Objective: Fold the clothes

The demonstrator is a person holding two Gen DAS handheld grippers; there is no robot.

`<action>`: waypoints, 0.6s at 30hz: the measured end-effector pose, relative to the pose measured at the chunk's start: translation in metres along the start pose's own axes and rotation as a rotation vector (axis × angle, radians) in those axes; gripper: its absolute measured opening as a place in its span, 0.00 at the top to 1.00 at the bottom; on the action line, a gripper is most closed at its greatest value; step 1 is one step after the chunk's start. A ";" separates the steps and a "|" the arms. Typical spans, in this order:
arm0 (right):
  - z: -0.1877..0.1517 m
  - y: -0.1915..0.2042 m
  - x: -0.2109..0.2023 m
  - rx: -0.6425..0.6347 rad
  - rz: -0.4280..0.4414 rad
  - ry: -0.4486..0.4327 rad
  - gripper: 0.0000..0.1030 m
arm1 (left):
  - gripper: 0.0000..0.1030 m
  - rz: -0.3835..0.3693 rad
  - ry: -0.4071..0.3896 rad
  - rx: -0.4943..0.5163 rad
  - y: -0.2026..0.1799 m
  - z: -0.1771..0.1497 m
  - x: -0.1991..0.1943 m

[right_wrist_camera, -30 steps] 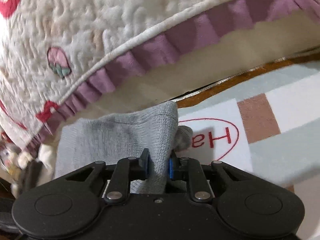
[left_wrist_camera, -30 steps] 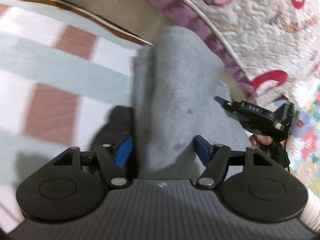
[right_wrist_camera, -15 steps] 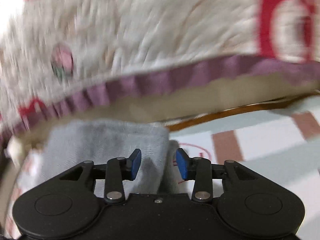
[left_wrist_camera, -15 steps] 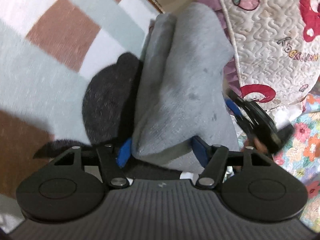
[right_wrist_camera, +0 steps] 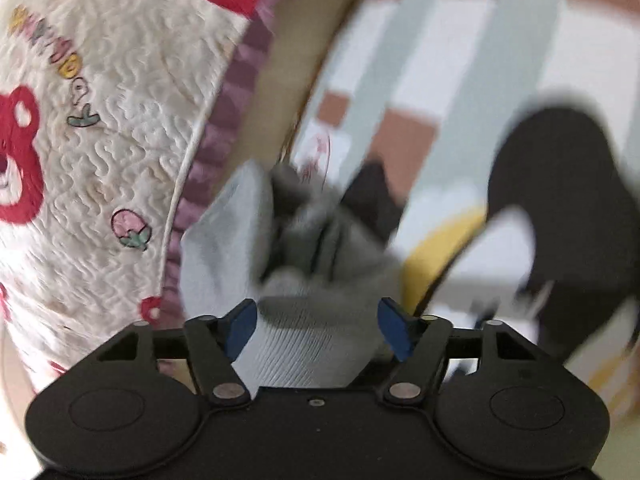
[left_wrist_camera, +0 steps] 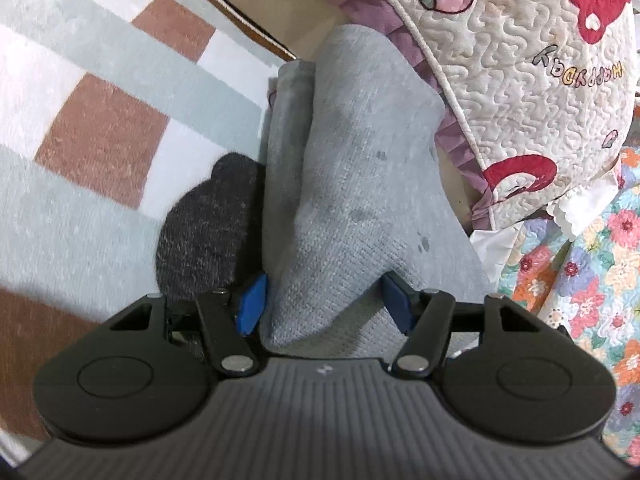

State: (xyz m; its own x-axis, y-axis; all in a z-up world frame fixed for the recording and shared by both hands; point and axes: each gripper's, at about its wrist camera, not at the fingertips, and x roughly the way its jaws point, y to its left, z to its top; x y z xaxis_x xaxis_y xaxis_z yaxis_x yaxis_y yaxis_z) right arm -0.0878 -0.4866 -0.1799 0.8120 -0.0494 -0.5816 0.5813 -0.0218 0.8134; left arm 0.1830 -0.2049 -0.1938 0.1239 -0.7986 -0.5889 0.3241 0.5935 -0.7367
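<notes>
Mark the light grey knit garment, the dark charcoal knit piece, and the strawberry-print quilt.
light grey knit garment (left_wrist_camera: 352,184), left wrist view, upper panel
dark charcoal knit piece (left_wrist_camera: 208,224), left wrist view, centre
strawberry-print quilt (left_wrist_camera: 520,80), left wrist view, stitched face

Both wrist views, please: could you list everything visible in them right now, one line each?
Grey sock: one, light grey with dark spots, lying between the left gripper's open fingers and running toward the quilt.
Dark sock: one, charcoal, on the rug beside the grey sock's left edge.
Rug: one, pale green, white and brown blocks, under the socks.
Quilt: one, cream with red bears, strawberries and a purple frill, at right in the left wrist view.
Floral fabric: one, multicoloured flowers, far right.
Dark blurred shape: one, black, right side of the right wrist view; cannot tell what it is.
Left gripper: black, blue pads, open.
Right gripper: black, blue pads, open around grey fabric.
</notes>
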 end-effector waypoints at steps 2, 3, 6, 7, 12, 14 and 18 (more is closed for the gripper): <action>-0.010 -0.011 0.001 0.089 0.008 0.030 0.25 | 0.40 0.029 -0.017 0.070 -0.007 0.001 -0.001; -0.015 -0.014 0.006 0.099 0.013 0.042 0.24 | 0.40 0.044 -0.024 0.102 -0.011 0.000 -0.002; -0.027 -0.017 0.017 0.097 0.018 0.052 0.15 | 0.40 0.086 -0.044 0.179 -0.022 -0.001 -0.004; -0.028 -0.015 0.019 0.075 0.024 0.029 0.13 | 0.40 0.095 -0.048 0.193 -0.024 -0.002 -0.005; -0.028 -0.002 0.031 -0.067 0.058 -0.072 0.08 | 0.39 0.110 -0.050 0.206 -0.026 -0.003 -0.006; -0.025 -0.001 0.042 -0.121 0.058 -0.102 0.05 | 0.39 0.107 -0.053 0.200 -0.024 -0.003 -0.005; -0.025 0.003 0.064 -0.201 0.085 -0.136 0.00 | 0.36 0.102 -0.058 0.218 -0.020 -0.004 -0.001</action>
State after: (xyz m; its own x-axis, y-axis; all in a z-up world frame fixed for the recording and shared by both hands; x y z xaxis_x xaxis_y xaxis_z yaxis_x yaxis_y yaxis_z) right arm -0.0330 -0.4646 -0.2152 0.8516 -0.1763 -0.4936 0.5212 0.1863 0.8328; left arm 0.1725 -0.2153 -0.1794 0.2180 -0.7441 -0.6315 0.5015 0.6406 -0.5816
